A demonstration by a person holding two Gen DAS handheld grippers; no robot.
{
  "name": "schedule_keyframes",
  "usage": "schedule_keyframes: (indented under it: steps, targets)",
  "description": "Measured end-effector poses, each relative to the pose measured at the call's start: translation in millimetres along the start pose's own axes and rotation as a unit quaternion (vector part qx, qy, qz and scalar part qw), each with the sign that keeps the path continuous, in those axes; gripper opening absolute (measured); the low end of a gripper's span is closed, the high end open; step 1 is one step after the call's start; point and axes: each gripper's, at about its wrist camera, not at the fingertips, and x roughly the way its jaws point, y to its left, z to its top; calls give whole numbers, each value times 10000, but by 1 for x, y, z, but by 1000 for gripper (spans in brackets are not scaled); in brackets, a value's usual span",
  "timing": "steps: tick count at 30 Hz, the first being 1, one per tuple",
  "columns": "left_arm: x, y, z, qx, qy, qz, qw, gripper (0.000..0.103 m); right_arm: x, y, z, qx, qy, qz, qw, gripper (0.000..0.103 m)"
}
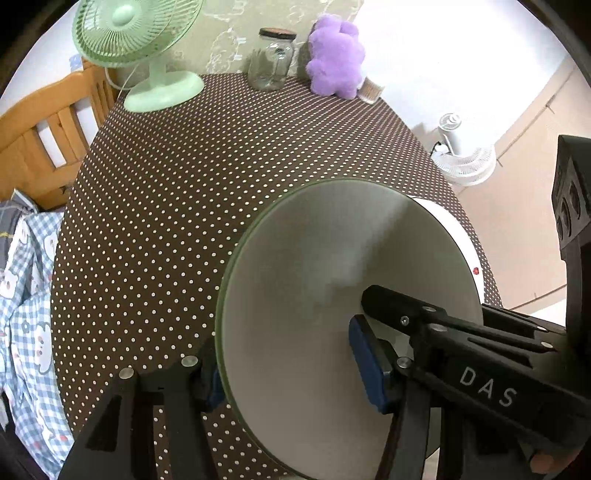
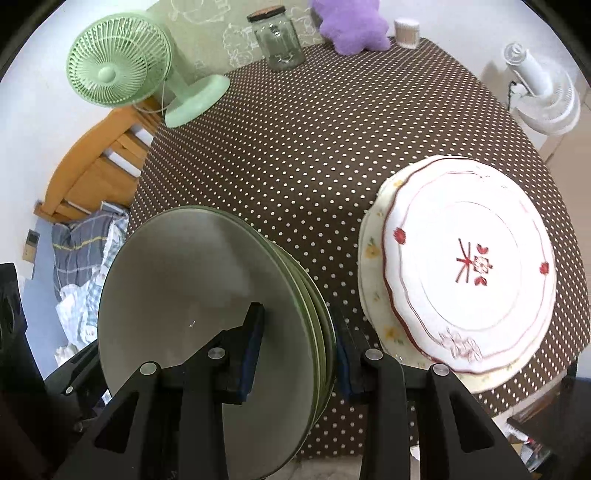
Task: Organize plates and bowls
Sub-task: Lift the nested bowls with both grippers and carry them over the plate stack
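Plates dominate both views: a stack of grey-green plates (image 2: 207, 295) stands on edge, tilted, in the lower left of the right wrist frame, and the right gripper (image 2: 299, 347) has its jaws pinching that stack, one blue pad against the flat front face and the other against the back of the pile. In the left wrist view the same grey-green plates (image 1: 332, 280) fill the lower centre, and the left gripper (image 1: 291, 373) has its jaws closed on them too, one finger at the rim on the left, the other pressed on the broad face at the right. To the right of the stack, in the right wrist frame, a white plate with red floral trim (image 2: 469, 266) lies on top of a cream plate with yellow flowers (image 2: 373, 251) on the desk (image 2: 314, 147), which is covered by a brown cloth with white dots. Along the far edge of the desk, at the top of the frame, stand a mint-green fan (image 2: 118, 70), a glass jar (image 2: 279, 38), a purple plush toy (image 2: 351, 27) and a small container of cotton swabs (image 2: 406, 33). A white fan (image 2: 543, 96) stands beyond the desk at upper right.
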Motion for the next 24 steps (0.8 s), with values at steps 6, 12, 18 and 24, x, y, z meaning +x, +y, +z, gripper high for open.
schedule_keyframes:
  steps: [6,12,18,24]
  targets:
    - [-11,-20,-1,43,-154,96,9998,58,-19,-10,-6,12,-165,91,9998,37]
    - [-14,-47,4,-51,-273,118,9995,58,-36,-25,0,-120,-271,117,9995,38]
    - [-6,-76,14,-148,-344,139,9992,58,-49,-50,7,-229,-324,119,9991,38]
    - [3,-100,21,-215,-335,148,9991,58,-57,-74,15,-296,-297,120,9990,38]
